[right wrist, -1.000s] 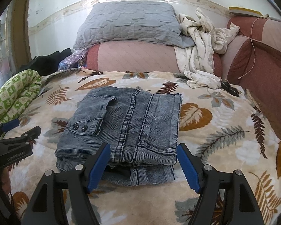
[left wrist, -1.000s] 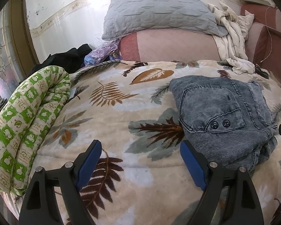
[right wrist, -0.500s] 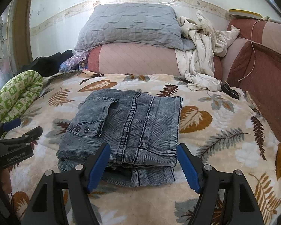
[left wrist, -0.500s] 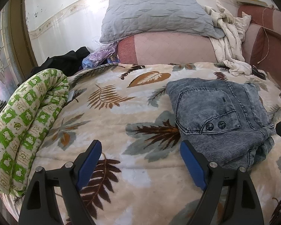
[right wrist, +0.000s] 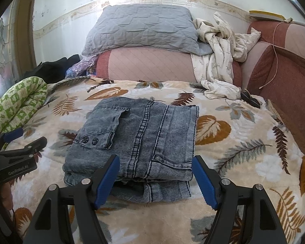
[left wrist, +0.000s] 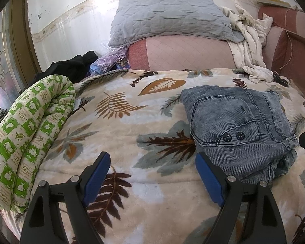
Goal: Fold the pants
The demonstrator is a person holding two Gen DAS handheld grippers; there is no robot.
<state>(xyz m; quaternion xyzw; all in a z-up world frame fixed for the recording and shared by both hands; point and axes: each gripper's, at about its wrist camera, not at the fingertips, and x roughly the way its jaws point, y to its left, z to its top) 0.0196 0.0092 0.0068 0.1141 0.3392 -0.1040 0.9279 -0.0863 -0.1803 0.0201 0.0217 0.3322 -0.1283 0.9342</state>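
The grey-blue denim pants lie folded into a compact stack on the leaf-print blanket, back pocket with two snaps on top. They also show in the left wrist view at the right. My right gripper is open and empty, just in front of the stack's near edge. My left gripper is open and empty over bare blanket, to the left of the pants. The left gripper also shows at the left edge of the right wrist view.
A rolled green-and-white quilt lies along the bed's left edge. A grey pillow sits on a pink bolster at the back. A crumpled cream garment lies at the back right, and a red-brown headboard bounds the right side.
Both grippers have drawn back slightly from the folded pants and stay open. The pants have not moved.
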